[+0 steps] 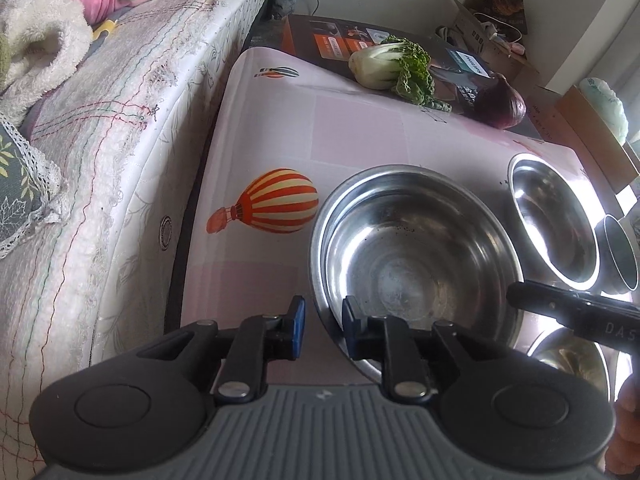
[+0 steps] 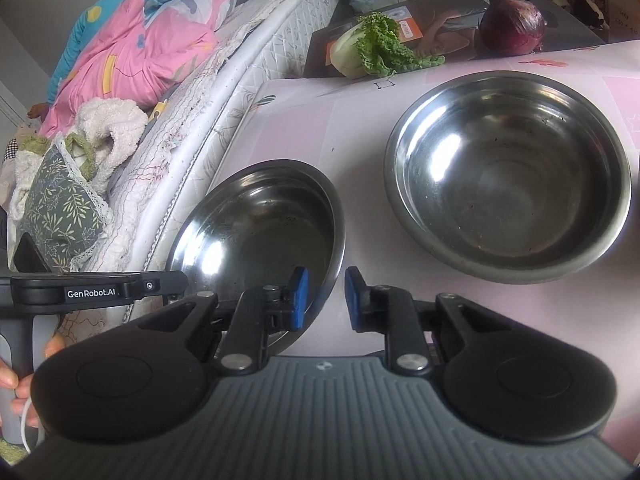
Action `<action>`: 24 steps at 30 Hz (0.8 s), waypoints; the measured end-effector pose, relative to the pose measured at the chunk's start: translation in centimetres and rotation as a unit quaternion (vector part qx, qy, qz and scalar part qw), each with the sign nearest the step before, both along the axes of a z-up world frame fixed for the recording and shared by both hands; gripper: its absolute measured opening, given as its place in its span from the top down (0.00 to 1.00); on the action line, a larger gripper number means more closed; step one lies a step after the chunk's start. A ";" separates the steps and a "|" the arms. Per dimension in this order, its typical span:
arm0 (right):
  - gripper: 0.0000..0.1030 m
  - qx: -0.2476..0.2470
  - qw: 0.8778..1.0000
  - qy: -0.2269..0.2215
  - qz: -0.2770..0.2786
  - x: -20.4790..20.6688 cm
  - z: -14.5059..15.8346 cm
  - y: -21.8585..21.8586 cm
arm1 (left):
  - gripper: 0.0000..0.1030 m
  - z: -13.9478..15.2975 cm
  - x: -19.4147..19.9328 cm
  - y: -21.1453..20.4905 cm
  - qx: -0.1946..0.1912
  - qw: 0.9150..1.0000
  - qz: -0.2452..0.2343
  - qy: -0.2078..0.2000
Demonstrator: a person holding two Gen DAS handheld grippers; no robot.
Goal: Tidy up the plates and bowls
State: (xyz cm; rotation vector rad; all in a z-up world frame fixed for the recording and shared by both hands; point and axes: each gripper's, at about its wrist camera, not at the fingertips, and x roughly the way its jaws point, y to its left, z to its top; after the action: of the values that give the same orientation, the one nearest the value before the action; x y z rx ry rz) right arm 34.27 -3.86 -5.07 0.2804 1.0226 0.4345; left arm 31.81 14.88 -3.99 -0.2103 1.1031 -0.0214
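Left hand-held gripper hangs open, its jaws straddling the near-left rim of the shallow steel bowl on the tabletop. Seat the rim deeper before closing. Right hand-held gripper, also open, straddles the same bowl's near-right rim, angled low; a deeper bowl sits to the right.

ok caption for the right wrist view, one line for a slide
Right gripper open astride the rim of a steel plate, beside a steel bowl.

Daylight from the right; blown-out glare at the left-wrist view's right edge, strong fisheye warping, corners vignetted.
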 end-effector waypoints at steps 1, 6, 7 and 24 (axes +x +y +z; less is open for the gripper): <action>0.81 -0.003 1.000 0.000 -0.001 0.0 0.0 0.0 | 0.75 0.0 0.1 0.1 0.004 1.000 0.002 -0.002; 0.81 -0.008 1.000 0.000 -0.003 0.3 -0.3 0.3 | 0.70 0.0 1.4 0.4 0.009 1.000 0.007 -0.005; 0.81 -0.009 1.000 -0.001 -0.005 0.3 -0.3 0.4 | 0.70 -0.1 1.7 0.3 0.013 1.000 0.004 -0.007; 0.87 -0.019 1.000 -0.013 0.000 0.6 0.2 1.2 | 0.88 0.2 1.7 -0.5 0.037 0.999 -0.012 -0.021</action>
State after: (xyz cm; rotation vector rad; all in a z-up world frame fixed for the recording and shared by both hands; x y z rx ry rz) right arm 34.87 -2.70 -4.92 0.2402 1.0036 0.4167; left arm 33.55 14.35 -3.80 -0.1289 1.0636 -0.0062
